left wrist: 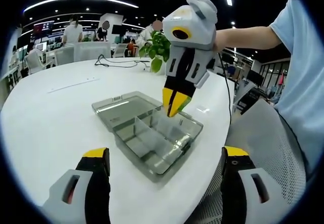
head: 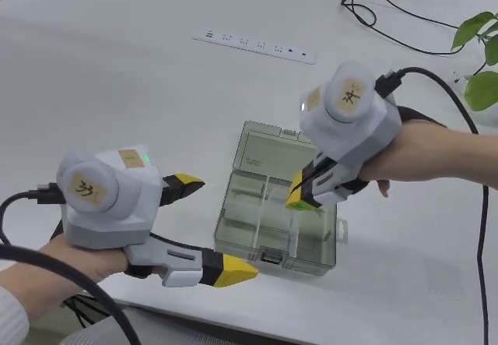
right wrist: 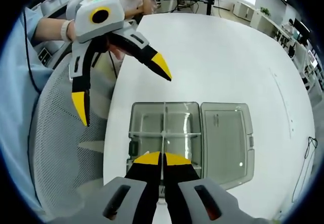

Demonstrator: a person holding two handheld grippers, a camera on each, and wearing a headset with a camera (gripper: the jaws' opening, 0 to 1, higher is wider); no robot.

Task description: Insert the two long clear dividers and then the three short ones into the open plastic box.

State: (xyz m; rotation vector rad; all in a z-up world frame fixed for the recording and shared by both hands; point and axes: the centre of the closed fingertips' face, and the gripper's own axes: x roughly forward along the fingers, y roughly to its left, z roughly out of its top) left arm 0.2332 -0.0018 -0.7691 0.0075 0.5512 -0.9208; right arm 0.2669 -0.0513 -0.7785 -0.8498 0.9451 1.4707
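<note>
A smoky clear plastic box [head: 233, 244] lies open near the table's front edge, its lid [head: 264, 154] flat behind it. Clear dividers stand inside, splitting it into compartments. My right gripper [head: 296, 195] points down into the box's right half, its jaws shut on a thin clear divider [right wrist: 163, 144] that runs across the box [right wrist: 132, 128]. My left gripper [head: 210, 226] hovers open left of the box with nothing between its jaws. In the left gripper view it [left wrist: 165, 153] faces the box [left wrist: 147, 166] with the right gripper [left wrist: 174, 102] above it.
A white power strip [head: 253, 45] lies farther back on the white table [head: 117, 72]. A black cable [head: 389, 18] and a leafy plant [head: 482, 57] sit at the back right. A mesh chair [right wrist: 66, 133] stands at the table's near edge.
</note>
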